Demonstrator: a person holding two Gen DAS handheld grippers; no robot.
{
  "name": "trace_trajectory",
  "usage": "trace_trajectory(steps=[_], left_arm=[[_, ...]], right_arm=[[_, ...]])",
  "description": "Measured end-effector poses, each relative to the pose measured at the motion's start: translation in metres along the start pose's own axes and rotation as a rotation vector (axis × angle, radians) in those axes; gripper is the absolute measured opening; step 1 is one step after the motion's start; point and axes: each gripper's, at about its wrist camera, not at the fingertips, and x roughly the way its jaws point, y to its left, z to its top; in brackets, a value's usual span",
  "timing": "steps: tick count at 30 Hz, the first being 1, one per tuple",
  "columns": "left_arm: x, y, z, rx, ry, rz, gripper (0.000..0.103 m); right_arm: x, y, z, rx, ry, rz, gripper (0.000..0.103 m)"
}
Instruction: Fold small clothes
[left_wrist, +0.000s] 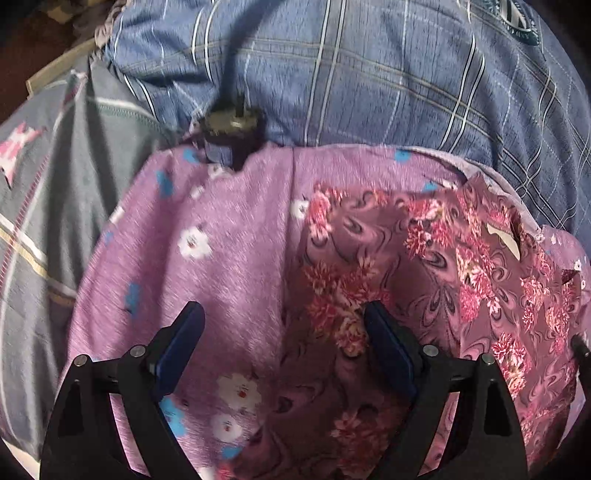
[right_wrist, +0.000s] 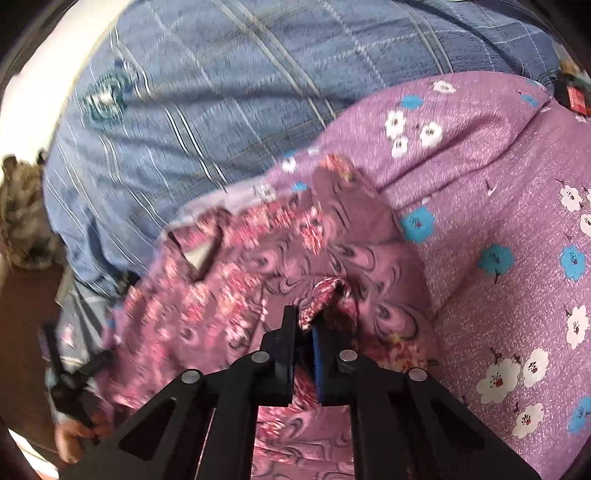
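Note:
A small mauve garment with pink flowers and dark swirls (left_wrist: 424, 266) lies crumpled on a lilac flowered cloth (left_wrist: 221, 240). My left gripper (left_wrist: 284, 317) is open and empty, its jaws wide apart above the garment's left edge. In the right wrist view my right gripper (right_wrist: 304, 325) is shut on a bunched fold of the same garment (right_wrist: 258, 266), with fabric sticking up between the jaws. The lilac cloth (right_wrist: 498, 221) spreads to the right of it.
A blue plaid bedcover (left_wrist: 332, 74) lies behind the cloths, also in the right wrist view (right_wrist: 184, 110). A grey patterned sheet (left_wrist: 44, 192) is at the left. A dark cylindrical object (left_wrist: 232, 136) sits at the lilac cloth's far edge. A hand (right_wrist: 77, 435) shows at lower left.

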Motion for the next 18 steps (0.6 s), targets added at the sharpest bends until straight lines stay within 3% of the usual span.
trace_trajectory(steps=[5,9,13,15,18], left_arm=[[-0.004,-0.012,-0.005,0.053,-0.026,0.060,0.089],[-0.011,-0.018,-0.006,0.058,-0.034,0.059,0.089],[-0.028,-0.014,-0.004,0.033,-0.107,0.058,0.089],[-0.028,-0.013,-0.004,0.039,-0.115,0.071,0.089],[-0.004,-0.018,-0.010,0.086,-0.041,0.114,0.089]], right_arm=[[-0.018,0.001,0.006,-0.017,-0.066,0.004,0.005],[-0.024,-0.006,0.008,-0.001,-0.086,-0.018,0.005],[-0.033,-0.010,0.012,0.011,-0.129,-0.069,0.005],[-0.027,-0.012,0.013,0.018,-0.106,-0.081,0.005],[0.003,-0.026,0.009,0.082,0.028,-0.089,0.015]])
